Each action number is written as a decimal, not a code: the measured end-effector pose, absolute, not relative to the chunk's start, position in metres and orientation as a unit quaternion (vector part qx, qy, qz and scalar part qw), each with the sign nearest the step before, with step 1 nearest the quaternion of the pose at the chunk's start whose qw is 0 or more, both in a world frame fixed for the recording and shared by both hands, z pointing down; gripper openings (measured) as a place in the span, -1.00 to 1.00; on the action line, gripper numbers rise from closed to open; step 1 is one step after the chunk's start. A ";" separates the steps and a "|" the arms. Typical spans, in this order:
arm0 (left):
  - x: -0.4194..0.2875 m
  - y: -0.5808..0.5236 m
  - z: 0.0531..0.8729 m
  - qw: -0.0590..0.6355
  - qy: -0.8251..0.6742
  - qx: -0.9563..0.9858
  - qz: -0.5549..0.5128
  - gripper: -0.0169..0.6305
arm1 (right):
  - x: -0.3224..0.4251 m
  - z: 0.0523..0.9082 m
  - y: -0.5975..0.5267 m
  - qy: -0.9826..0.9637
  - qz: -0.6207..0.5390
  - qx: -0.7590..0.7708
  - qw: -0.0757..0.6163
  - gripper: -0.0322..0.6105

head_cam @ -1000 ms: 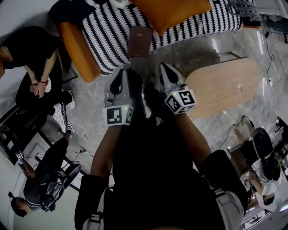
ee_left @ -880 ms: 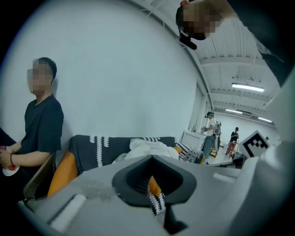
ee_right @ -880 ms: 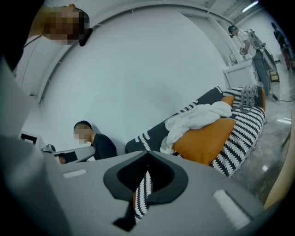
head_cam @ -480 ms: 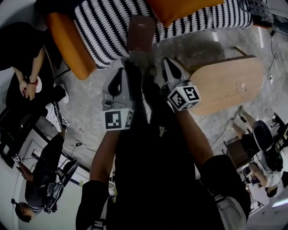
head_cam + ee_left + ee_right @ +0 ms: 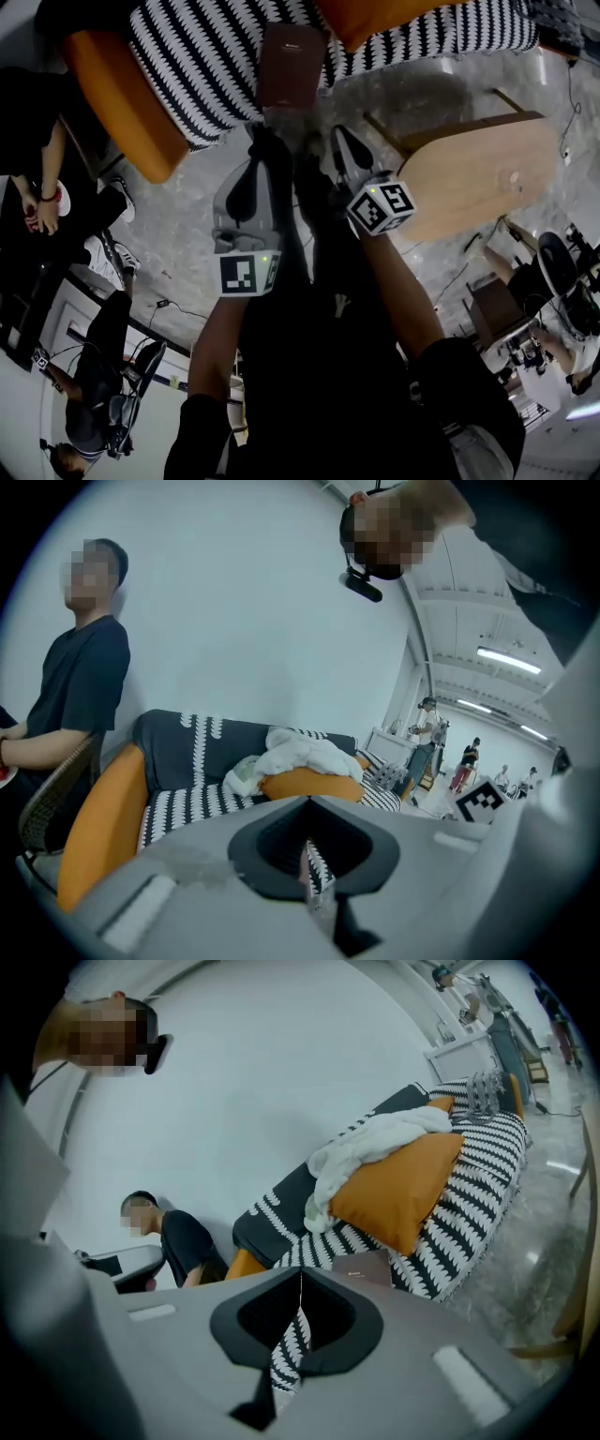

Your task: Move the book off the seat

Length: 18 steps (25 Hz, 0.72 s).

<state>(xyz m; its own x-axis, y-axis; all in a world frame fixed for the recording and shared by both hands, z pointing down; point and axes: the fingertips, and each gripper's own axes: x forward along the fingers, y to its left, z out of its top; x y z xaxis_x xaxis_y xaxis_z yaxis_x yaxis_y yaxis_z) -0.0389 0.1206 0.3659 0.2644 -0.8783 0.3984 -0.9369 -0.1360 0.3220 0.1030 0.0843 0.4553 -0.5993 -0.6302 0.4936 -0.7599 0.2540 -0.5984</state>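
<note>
At centre frame, left gripper and right gripper both show jaws pressed together, empty. Beyond, top centre, the brown book lies flat near the striped seat's front edge. It is probably stiff, light and smooth-covered, and best pinched at its near edge.

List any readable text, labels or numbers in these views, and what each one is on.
No text here can be read as words.
book: a short line of print on the brown cover, too small to read.
left marker cube: black-and-white square code, no letters or digits.
right marker cube: the same kind of code, no letters or digits.
</note>
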 end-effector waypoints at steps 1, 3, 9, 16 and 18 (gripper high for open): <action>-0.037 0.120 0.371 0.261 -0.600 0.754 0.059 -0.93 | 0.103 0.465 0.085 -0.785 0.426 0.443 0.080 -0.87; -0.037 0.118 0.382 0.268 -0.596 0.755 0.060 -0.93 | 0.103 0.485 0.087 -0.776 0.434 0.448 0.086 -0.86; -0.037 0.117 0.412 0.283 -0.588 0.756 0.060 -0.93 | 0.097 0.538 0.091 -0.765 0.457 0.445 0.089 -0.70; -0.041 0.111 0.440 0.288 -0.584 0.756 0.062 -0.93 | 0.098 0.591 0.098 -0.747 0.482 0.446 0.100 -0.65; -0.042 0.107 0.449 0.289 -0.582 0.757 0.064 -0.93 | 0.097 0.602 0.098 -0.745 0.486 0.445 0.101 -0.64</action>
